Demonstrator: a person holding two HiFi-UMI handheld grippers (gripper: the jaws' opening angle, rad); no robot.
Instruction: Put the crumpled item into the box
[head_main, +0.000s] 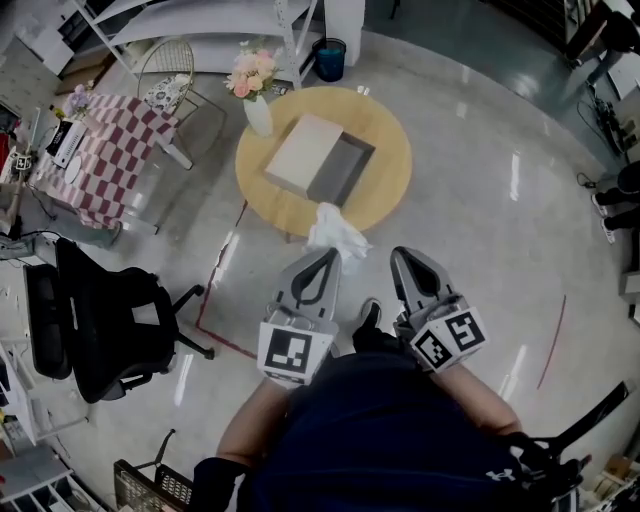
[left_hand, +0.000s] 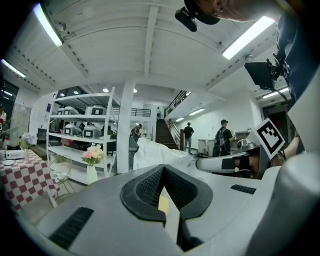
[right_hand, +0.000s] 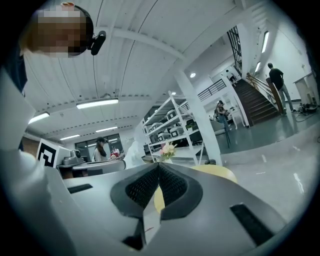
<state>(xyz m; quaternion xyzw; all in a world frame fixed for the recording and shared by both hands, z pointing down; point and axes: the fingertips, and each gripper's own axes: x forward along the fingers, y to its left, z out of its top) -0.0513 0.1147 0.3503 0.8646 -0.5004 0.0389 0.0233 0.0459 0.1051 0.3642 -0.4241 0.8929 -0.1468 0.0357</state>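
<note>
Crumpled white paper item (head_main: 336, 232) hangs from the tip of the left gripper (head_main: 330, 258), in the air over the near edge of the round yellow wooden table (head_main: 385, 195). In the left gripper view the two dark ribbed pads meet at their tips and the white wad (left_hand: 155, 154) bulges just beyond them, so we judge the jaws clamped on a fold of it. The right gripper (head_main: 400, 255) is held beside the left one. Its jaws are pressed together with nothing between them, and only the yellow tabletop shows beyond.

The shallow grey open box (head_main: 342, 170) sits near the middle of the table, with a flat beige lid (head_main: 303, 150) touching its left side. A white vase of pink flowers (head_main: 256, 100) stands at the far left edge.

To do this step well, we would carry the wad forward and keep it above the box wall. We would centre it over the grey opening, not over the beige lid. We would lower it inside before parting the jaws, since so light a wad may drift or cling. The right gripper can stay clear.
</note>
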